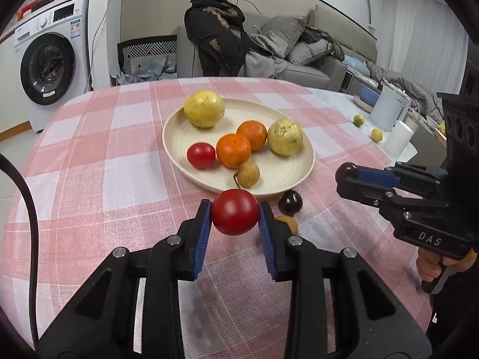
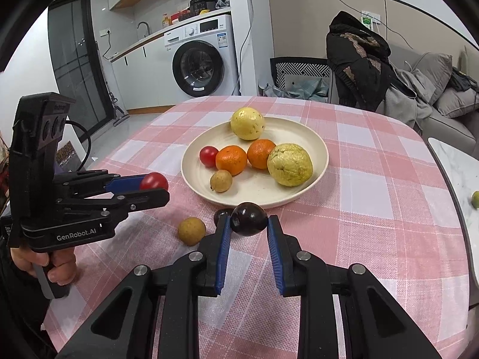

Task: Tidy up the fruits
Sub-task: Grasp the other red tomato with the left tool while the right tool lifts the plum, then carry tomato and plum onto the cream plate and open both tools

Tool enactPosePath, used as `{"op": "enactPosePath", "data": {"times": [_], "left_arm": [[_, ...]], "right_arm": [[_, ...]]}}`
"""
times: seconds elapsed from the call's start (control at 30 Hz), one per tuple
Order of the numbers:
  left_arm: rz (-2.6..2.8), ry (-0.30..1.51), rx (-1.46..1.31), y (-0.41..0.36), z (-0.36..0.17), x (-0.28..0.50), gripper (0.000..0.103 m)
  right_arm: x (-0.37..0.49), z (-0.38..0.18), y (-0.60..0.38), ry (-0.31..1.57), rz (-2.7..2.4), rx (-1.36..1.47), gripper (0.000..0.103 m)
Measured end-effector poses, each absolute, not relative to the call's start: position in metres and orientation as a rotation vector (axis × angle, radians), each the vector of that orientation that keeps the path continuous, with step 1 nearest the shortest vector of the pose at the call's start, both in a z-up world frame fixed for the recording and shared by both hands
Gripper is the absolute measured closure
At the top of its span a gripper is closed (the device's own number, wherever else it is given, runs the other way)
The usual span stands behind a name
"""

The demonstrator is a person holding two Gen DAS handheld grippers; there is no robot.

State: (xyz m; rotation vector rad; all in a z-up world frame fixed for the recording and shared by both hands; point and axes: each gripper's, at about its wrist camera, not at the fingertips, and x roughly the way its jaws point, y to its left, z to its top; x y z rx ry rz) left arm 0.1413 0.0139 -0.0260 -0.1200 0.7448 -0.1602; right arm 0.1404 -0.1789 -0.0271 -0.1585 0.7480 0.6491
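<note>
Fruits sit mostly on the cream plate (image 1: 185, 137) in the middle of my checked surface (image 1: 89, 149): two yellow-green guavas (image 1: 204, 108), two oranges (image 1: 233, 150), a small tomato (image 1: 201, 155) and a brown longan (image 1: 248, 174). Just off the plate's near rim, a second longan (image 2: 191, 231) and a dark chestnut-like fruit (image 1: 289, 202) lie loose on the cloth. My left hand-held gripper (image 1: 235, 213) is clamped on a red tomato (image 1: 235, 211), lifted clear of the cloth near the plate's edge. My right hand-held gripper (image 2: 248, 220) is clamped on a dark round fruit (image 2: 248, 219), also just short of the rim. I judge both are bound for the plate. The risks lie in the smallest things: the tomato is smooth and soft, so too hard a squeeze could split it, and a loose one could let it slip. Released high, either fruit could roll across the shallow plate, knock the longan, or run off the rim. With both tools converging on the same near edge, they could also collide.
</note>
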Motion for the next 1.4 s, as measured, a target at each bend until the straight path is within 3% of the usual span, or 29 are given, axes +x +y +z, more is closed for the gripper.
{"op": "enactPosePath", "data": {"times": [0.57,1.4], "left_arm": [[-0.094,0.655,-0.151,0.029,-0.005,0.168,0.074],[-0.083,0.718,-0.152,0.027,-0.037,0.195,0.074]], "right_arm": [[0.169,-0.016,-0.179,0.715,0.609,-0.094,0.077],[0.206,-0.043,-0.161,0.809,0.592,-0.042,0.077]]}}
